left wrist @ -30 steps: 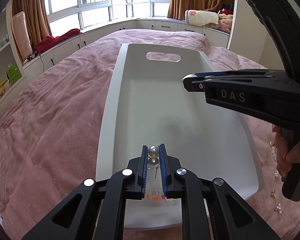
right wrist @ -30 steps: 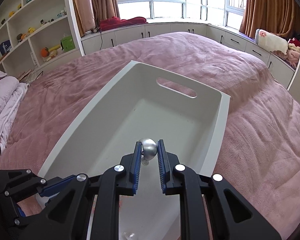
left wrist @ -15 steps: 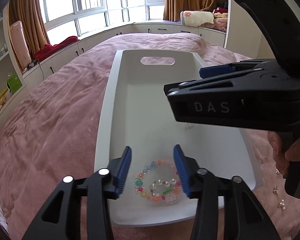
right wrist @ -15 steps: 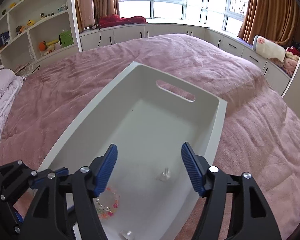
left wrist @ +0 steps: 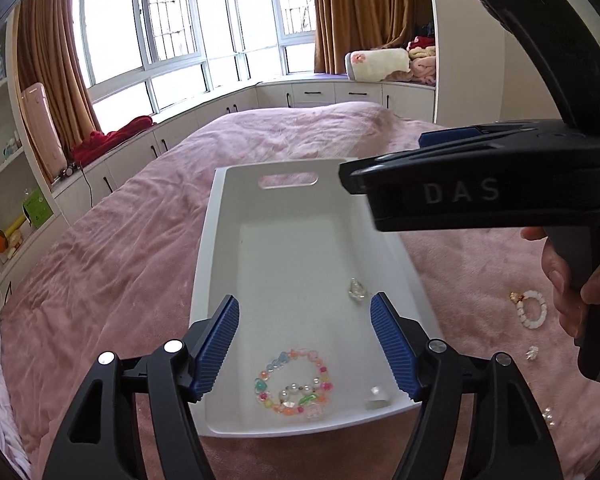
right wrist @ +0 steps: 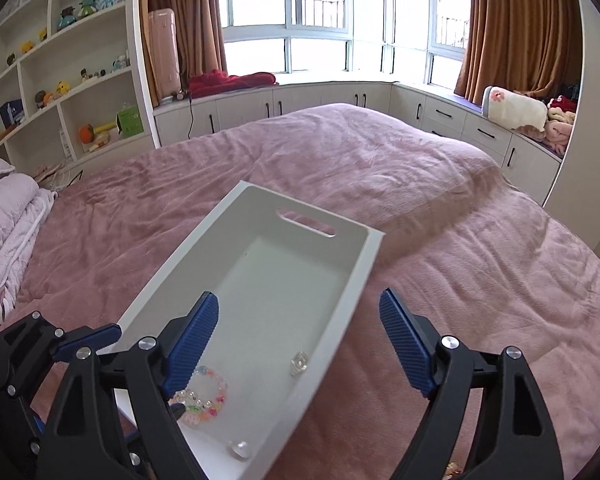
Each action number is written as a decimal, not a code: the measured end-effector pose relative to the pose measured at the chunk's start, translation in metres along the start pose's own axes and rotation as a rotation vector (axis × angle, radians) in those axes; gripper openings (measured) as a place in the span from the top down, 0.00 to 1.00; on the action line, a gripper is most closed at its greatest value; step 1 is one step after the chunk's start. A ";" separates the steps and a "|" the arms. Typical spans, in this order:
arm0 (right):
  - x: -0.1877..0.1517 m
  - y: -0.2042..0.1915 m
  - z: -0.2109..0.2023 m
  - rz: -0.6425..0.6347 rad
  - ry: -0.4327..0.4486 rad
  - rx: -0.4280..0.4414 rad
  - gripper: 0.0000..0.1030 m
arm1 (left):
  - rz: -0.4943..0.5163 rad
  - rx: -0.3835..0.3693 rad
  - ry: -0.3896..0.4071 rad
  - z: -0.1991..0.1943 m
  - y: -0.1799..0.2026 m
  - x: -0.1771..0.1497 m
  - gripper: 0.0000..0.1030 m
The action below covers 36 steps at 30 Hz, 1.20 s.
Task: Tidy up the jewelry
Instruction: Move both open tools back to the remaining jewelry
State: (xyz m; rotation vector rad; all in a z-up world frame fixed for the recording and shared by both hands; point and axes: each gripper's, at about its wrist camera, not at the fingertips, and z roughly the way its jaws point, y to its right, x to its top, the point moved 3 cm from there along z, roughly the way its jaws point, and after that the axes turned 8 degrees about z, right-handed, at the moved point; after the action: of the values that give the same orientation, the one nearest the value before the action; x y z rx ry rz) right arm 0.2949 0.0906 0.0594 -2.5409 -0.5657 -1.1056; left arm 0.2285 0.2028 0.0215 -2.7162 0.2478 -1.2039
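The white tray (left wrist: pixel 210 240) lies on the pink bedspread (left wrist: pixel 120 240) at frame centre in the left wrist view. Its long axis runs from the lower edge toward the upper centre, with the handle slot (left wrist: pixel 288 181) at the far end. In the right wrist view the tray (right wrist: pixel 352 292) runs diagonally from lower left to upper right.

Tray contents, near end:
- a multicoloured bead bracelet (left wrist: pixel 292 386), lying flat, lower centre;
- a small pearl string (left wrist: pixel 298 390) inside the bracelet ring;
- a clear crystal piece (left wrist: pixel 357 291) by the right wall;
- a pearl item (left wrist: pixel 377 397) in the near right corner.

The left gripper (left wrist: pixel 305 344) has its jaws spread wide, holding nothing, above the near end of the tray. The right gripper (right wrist: pixel 299 343) is likewise spread wide and empty, straddling the tray's right wall.

Outside the tray, at lower right of the left wrist view, a white bead ring (left wrist: pixel 532 311) and small earrings (left wrist: pixel 532 353) lie on the bedspread.
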 end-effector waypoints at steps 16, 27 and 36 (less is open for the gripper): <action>-0.041 0.089 -0.067 0.017 0.042 -0.100 0.09 | 0.005 -0.126 0.151 -0.059 0.095 0.015 0.12; -0.093 0.147 -0.078 0.054 0.008 -0.177 0.05 | 0.062 -0.171 0.169 -0.059 0.165 -0.008 0.10; -0.147 0.203 -0.067 0.143 -0.073 -0.244 0.05 | 0.049 -0.194 0.052 -0.005 0.207 -0.046 0.10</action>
State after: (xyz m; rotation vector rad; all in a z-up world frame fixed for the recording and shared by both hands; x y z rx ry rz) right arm 0.2572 -0.1490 -0.0318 -2.7888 -0.2740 -1.0935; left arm 0.1765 0.0107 -0.0525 -2.8242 0.4586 -1.3013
